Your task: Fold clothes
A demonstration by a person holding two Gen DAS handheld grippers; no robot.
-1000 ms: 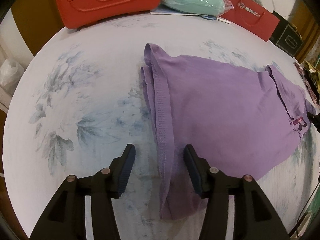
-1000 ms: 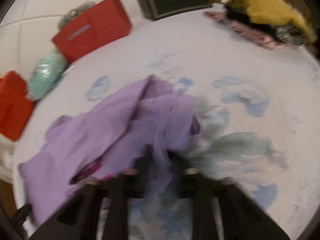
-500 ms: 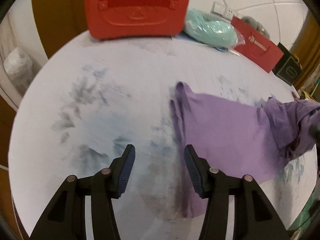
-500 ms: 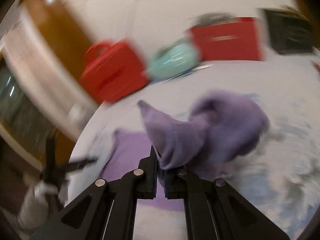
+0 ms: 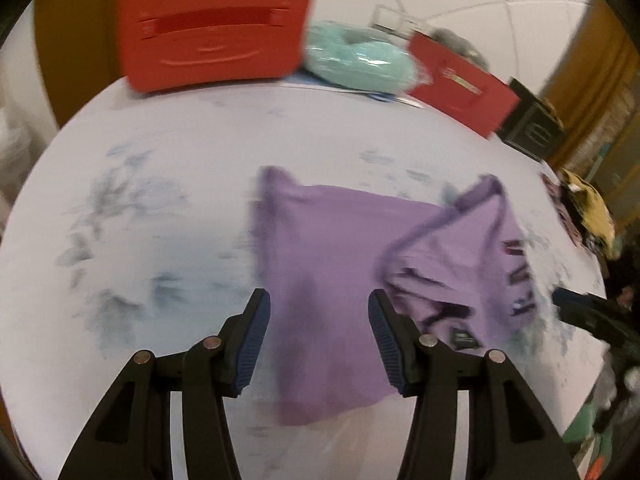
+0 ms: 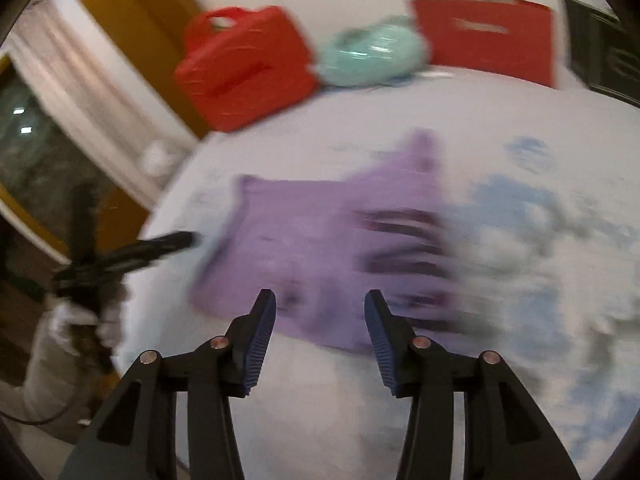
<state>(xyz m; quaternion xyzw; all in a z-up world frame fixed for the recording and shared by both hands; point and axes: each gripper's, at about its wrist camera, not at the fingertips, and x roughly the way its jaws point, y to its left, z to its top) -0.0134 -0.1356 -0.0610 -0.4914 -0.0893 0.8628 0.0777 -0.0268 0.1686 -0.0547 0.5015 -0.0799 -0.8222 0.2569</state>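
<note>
A purple shirt (image 5: 332,264) lies on the white flowered table (image 5: 160,184), its right part folded back over the body, inside out with a label showing. My left gripper (image 5: 318,320) hangs open above the shirt's near edge, nothing between its fingers. In the right wrist view the same purple shirt (image 6: 320,248) is blurred, dark print stripes at its right. My right gripper (image 6: 320,320) is above its near edge, its jaws opening, with no cloth between them. The left gripper's tip (image 6: 168,242) shows at the left there; the right gripper's tip (image 5: 576,300) shows at the right edge.
Along the table's far edge stand a red plastic case (image 5: 212,24), a mint bundle in clear wrap (image 5: 356,60), a red paper bag (image 5: 460,84) and a dark box (image 5: 528,128). A pile of yellow and pink clothes (image 5: 588,212) lies at the far right.
My right gripper carried a bunch of purple cloth leftward over the shirt's body, then let it go and opened. My left gripper rose away from the shirt's hem, still open.
</note>
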